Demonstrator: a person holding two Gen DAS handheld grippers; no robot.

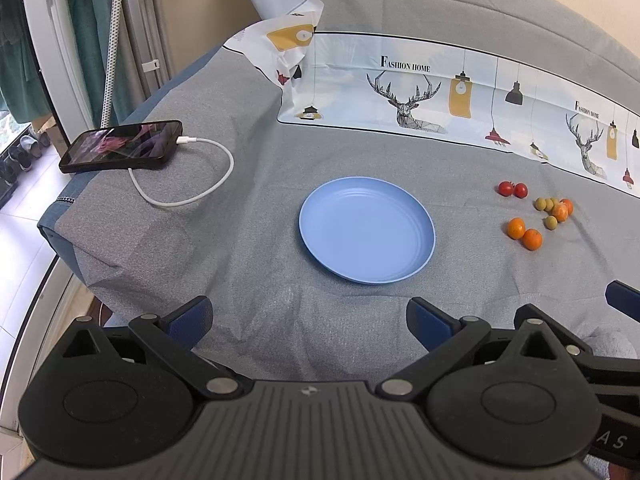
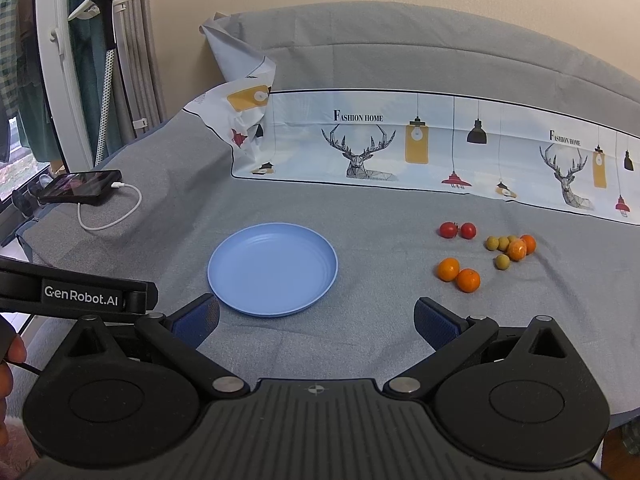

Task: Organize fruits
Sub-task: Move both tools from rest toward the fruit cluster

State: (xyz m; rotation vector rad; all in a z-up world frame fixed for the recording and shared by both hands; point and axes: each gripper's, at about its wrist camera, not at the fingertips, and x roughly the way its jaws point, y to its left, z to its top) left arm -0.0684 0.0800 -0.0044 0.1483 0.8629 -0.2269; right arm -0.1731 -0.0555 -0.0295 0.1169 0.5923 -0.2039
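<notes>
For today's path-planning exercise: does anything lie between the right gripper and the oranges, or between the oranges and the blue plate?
Nothing visible does. Bare grey cloth separates the open right gripper from the two nearest oranges, and the same bare cloth runs from them to the blue plate.

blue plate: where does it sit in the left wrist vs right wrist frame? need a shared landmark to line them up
Left wrist: blue plate sits just right of centre, beyond the open left gripper.
Right wrist: blue plate sits left of centre, beyond the open right gripper.
Shared landmark: the pair of cherry tomatoes, right of the plate in both views.
</notes>
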